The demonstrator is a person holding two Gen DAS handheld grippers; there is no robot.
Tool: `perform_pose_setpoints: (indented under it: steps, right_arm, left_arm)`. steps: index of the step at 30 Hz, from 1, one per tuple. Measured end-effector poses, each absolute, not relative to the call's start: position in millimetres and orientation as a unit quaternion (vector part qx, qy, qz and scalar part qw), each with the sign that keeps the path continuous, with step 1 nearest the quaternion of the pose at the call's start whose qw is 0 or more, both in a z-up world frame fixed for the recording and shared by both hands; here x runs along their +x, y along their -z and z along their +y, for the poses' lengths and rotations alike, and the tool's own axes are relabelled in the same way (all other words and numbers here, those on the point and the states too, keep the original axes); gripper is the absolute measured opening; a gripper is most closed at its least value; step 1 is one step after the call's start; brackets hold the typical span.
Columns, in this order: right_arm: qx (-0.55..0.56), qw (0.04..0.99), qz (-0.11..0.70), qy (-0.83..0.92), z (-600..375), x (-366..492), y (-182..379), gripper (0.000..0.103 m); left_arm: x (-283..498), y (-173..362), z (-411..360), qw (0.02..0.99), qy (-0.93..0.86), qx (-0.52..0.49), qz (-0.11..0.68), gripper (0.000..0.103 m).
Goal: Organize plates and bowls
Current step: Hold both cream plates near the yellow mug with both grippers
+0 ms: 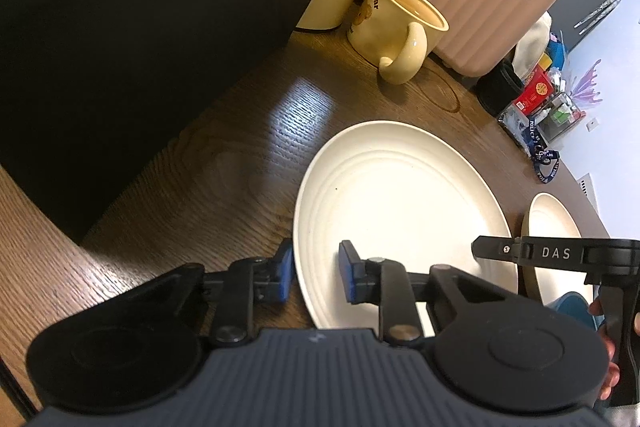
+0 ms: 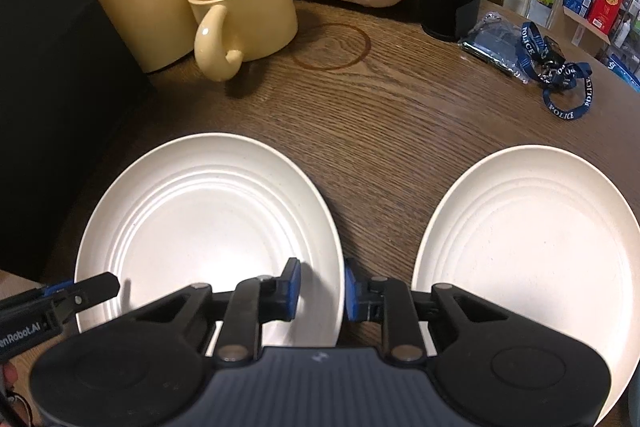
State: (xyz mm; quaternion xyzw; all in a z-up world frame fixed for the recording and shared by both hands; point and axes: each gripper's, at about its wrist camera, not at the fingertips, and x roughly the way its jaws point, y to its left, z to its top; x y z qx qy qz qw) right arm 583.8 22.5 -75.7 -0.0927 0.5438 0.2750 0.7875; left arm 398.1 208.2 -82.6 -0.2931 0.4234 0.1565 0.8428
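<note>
Both grippers are working the same plate (image 2: 208, 227), the cream one on the left of the wooden table (image 2: 380, 131), with a second cream plate (image 2: 532, 247) lying apart to its right and nothing stacked yet. The left gripper (image 1: 316, 275) straddles the plate's left rim, one blue pad outside on the wood and the other over the plate's inside; the right gripper (image 2: 322, 289) does the same on the right rim. Each pair of jaws is drawn in narrow about the rim, but a sliver of gap shows beside the pads, so I can't say for sure that either has truly bitten. To do this well, I'd judge the pads should seat squarely on the raised edge before any lift, since the rim looks thin and sloped and could slip out. With two grips on opposite sides, both hands ought to rise together and keep the plate level; one hand leading would likely twist it loose. The yellow mug (image 2: 244, 11) sits at the far side and the lanyard (image 2: 560, 75) far right, both well clear, so the path across to the other plate looks open.
</note>
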Motion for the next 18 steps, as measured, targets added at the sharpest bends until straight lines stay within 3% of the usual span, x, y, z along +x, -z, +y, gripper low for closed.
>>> perform_pose_setpoints:
  steps: [18]
  right_arm:
    - [-0.060, 0.800, 0.523, -0.287, 16.0, 574.0, 65.8, 0.014]
  left_arm:
    - [388.1, 66.7, 208.0, 0.856, -0.182, -0.281, 0.394, 0.024]
